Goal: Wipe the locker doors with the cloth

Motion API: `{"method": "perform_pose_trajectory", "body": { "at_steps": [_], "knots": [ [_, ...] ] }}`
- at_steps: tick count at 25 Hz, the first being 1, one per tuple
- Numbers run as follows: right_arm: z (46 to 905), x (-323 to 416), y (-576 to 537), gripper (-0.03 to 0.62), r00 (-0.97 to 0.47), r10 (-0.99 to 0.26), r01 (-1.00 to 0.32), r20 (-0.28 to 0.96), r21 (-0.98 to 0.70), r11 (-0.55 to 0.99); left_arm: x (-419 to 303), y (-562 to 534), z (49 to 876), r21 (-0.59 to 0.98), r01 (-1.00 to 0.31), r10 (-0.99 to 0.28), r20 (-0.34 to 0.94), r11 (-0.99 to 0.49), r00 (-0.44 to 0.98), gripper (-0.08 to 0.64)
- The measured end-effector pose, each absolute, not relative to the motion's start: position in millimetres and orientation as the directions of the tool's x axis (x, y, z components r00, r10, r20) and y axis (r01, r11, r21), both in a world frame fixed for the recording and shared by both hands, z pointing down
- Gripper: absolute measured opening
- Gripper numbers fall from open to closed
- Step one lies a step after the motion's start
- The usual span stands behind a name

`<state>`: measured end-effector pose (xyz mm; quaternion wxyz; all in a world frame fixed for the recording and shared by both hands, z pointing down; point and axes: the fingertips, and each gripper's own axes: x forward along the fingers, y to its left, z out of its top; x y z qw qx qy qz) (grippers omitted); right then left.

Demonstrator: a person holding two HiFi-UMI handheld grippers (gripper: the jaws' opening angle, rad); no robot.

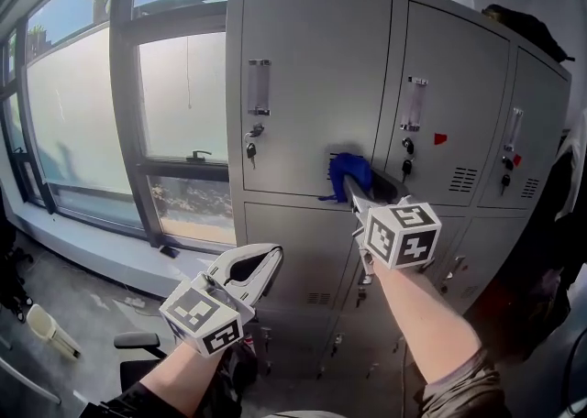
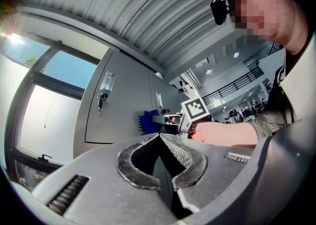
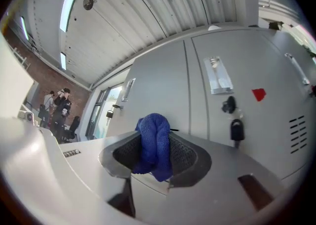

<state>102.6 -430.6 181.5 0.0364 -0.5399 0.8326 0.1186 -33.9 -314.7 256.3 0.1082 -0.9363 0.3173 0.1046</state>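
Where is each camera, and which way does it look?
Head view: on the person's head, facing forward at the grey metal locker doors; both forearms, left claw and right claw show.
Left gripper view: on the left claw, looking up along its shut, empty jaws at the doors; the right hand and chest show.
Right gripper view: on the right claw, looking along jaws clamping the crumpled blue cloth at the doors; only the claw shows.
Shared: head and left gripper views both show the right claw holding the cloth.
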Motion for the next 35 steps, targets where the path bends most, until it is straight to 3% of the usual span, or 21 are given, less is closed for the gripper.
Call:
{"method": "perform_pose_trajectory", "body": {
  "at_steps": [7,16,24,35],
  "knots": [
    [206,-17,-435,0.153,-0.574,-0.807,-0.818,-0.142,0.154,0.555,-55,-305,254,-0.129,-0.646,-0.597,-0.280,-0.752,0.751,0.008],
    [233,-83,-467,0.153,-0.586,-0.805,-0.810,-0.094,0.104,0.577,-85,-292,258,-0.130,-0.674,-0.626,-0.277,-0.727,0.729,0.008],
    [235,-44,-468,0.153,-0.509,-0.854,-0.860,-0.110,0.097,0.500,-92,-285,261,-0.125,-0.654,-0.606,-0.280,-0.746,0.744,0.008],
    [235,82,-451,0.153,-0.356,-0.925,-0.934,-0.133,0.066,0.350,-42,-276,269,-0.133,-0.573,-0.537,-0.232,-0.809,0.811,0.008]
  ]
}}
